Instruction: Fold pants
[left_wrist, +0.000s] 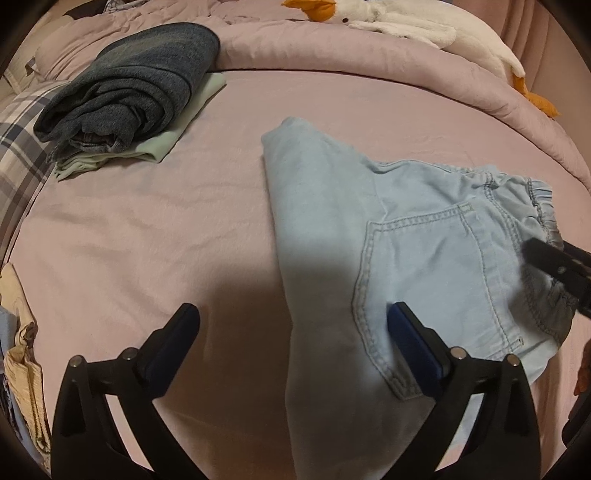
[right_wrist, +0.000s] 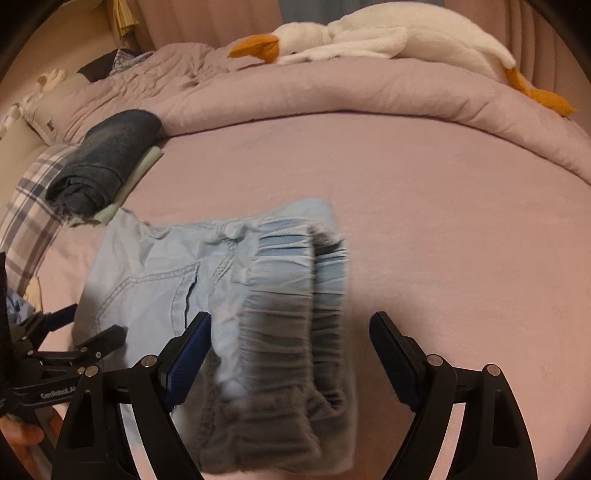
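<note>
Light blue denim pants (left_wrist: 388, 258) lie folded on the pink bed sheet (left_wrist: 147, 240), back pocket up, elastic waistband at the right. In the right wrist view the pants (right_wrist: 155, 280) show with the gathered waistband (right_wrist: 288, 314) nearest the camera. My left gripper (left_wrist: 293, 317) is open and empty, low over the pants' left edge, its right finger over the pocket. My right gripper (right_wrist: 290, 328) is open and empty, jaws standing either side of the waistband. The right gripper's tip also shows in the left wrist view (left_wrist: 554, 266), and the left gripper shows in the right wrist view (right_wrist: 85, 328).
A stack of folded clothes, dark grey-blue (left_wrist: 129, 88) on pale green (left_wrist: 159, 144), sits at the back left. A rolled pink duvet (left_wrist: 369, 55) runs along the back with a white plush goose (right_wrist: 388, 37) on it. A plaid pillow (left_wrist: 18, 147) lies left. Beige clothing (left_wrist: 22, 350) lies at the left edge.
</note>
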